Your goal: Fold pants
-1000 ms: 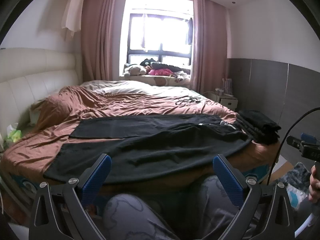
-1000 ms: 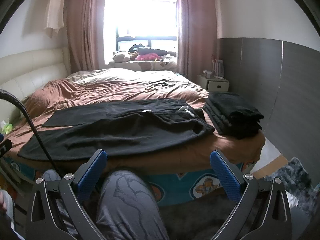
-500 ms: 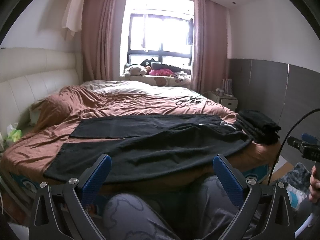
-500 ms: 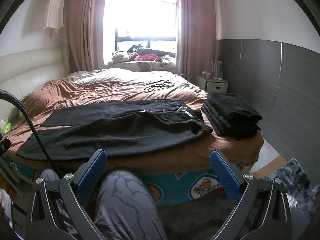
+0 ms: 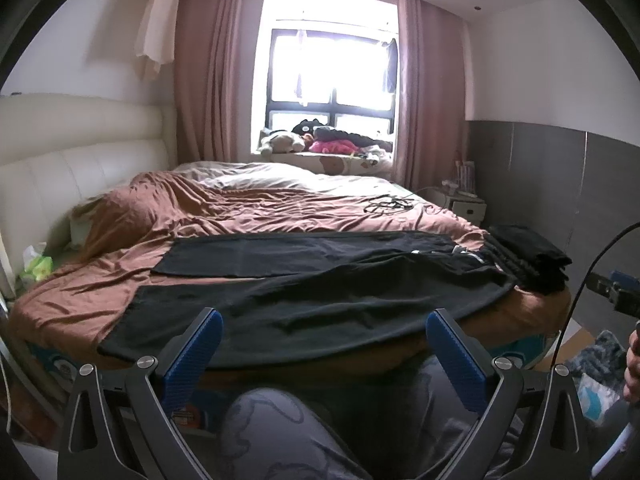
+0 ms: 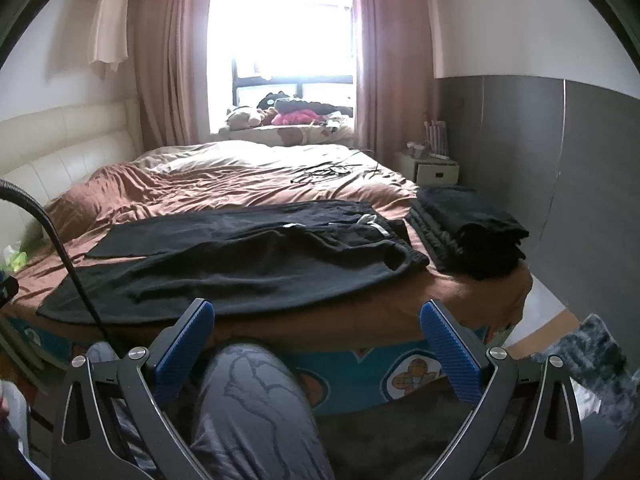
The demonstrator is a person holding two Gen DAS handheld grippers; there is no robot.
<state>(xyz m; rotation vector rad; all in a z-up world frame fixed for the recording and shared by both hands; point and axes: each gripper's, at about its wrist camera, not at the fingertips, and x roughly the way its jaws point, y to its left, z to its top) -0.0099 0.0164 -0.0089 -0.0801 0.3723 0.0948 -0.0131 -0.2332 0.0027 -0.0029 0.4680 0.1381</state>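
Observation:
A pair of black pants [image 5: 320, 280] [image 6: 240, 256] lies spread flat across the near part of the bed, legs pointing left and waistband with white drawstrings to the right. The near leg reaches the bed's front edge. My left gripper [image 5: 324, 332] is open, held short of the bed above a person's knee, with nothing between its blue pads. My right gripper [image 6: 316, 324] is open too, also short of the bed's edge and empty.
A stack of folded black garments [image 5: 528, 260] [image 6: 468, 228] sits at the bed's right corner. The bed has a brown sheet [image 5: 248, 216], with cables [image 5: 388, 202] further back. A nightstand [image 6: 432, 168] and grey wall panel stand at right, a rug [image 6: 596, 352] on the floor.
Both grippers have shifted very slightly; the right wrist view has drifted a little to the right. The pants lie unmoved and both grippers stay open.

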